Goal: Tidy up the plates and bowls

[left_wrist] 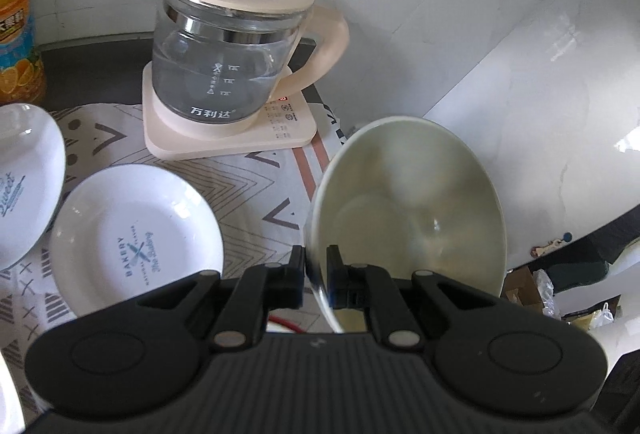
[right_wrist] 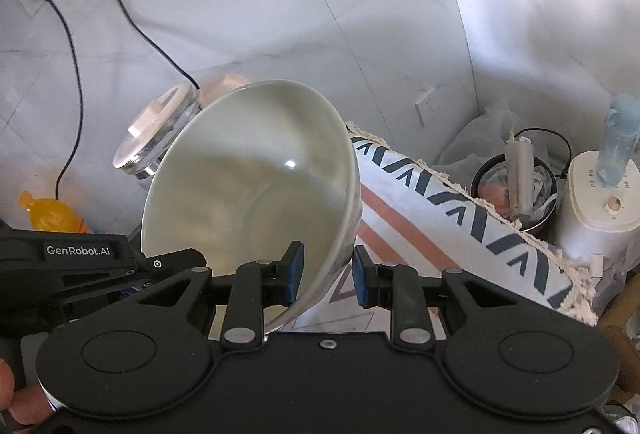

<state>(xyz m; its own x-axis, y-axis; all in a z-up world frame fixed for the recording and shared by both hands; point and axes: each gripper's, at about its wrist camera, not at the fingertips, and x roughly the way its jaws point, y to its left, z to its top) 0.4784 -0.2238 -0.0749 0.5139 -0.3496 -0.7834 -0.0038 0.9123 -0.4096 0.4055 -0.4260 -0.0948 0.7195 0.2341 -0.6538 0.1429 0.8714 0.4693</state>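
My left gripper (left_wrist: 316, 276) is shut on the rim of a pale green bowl (left_wrist: 408, 202), held tilted above the table's right side. The same bowl (right_wrist: 252, 190) fills the right wrist view. My right gripper (right_wrist: 327, 272) straddles its rim; the left pad touches the inside, the right pad stands a little apart from the outer wall. The left gripper's body (right_wrist: 60, 266) shows at the left. Two white plates with blue print lie on the cloth: one (left_wrist: 136, 238) near the left gripper, one (left_wrist: 24, 178) at the left edge.
A glass kettle (left_wrist: 236, 50) on a cream base stands behind the plates. An orange drink bottle (left_wrist: 16, 22) is at far left. The patterned tablecloth (right_wrist: 460, 210) hangs over the table edge. A bin (right_wrist: 516, 186) and a white appliance (right_wrist: 596, 210) stand on the floor at right.
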